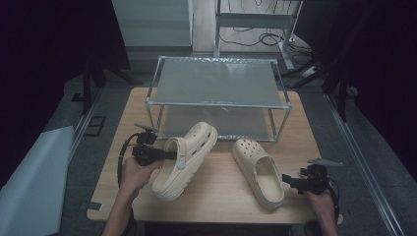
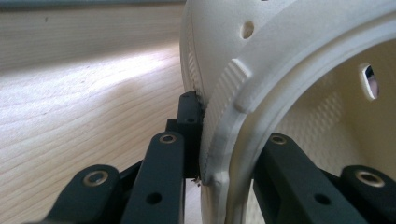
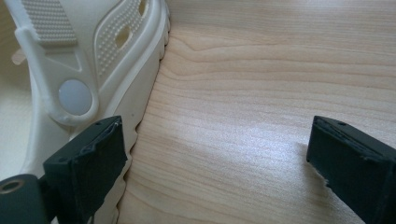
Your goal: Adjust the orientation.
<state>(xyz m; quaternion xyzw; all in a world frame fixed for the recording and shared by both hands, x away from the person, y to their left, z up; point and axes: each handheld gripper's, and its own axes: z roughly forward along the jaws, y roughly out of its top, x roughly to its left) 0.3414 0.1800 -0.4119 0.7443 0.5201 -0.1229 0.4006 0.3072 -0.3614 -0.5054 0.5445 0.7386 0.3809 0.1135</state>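
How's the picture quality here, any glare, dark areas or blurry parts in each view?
High view: dim, with black corners around the pale wooden table. Left gripper view: bright sheen on the wood, and the cream perforated clog is soft this close. Right gripper view: white glare patch on the tabletop, and the right gripper jaw edges look slightly blurred.

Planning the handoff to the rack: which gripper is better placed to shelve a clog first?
Left. Its fingers already clamp the tilted clog near the rack; the right gripper is open beside the other clog.
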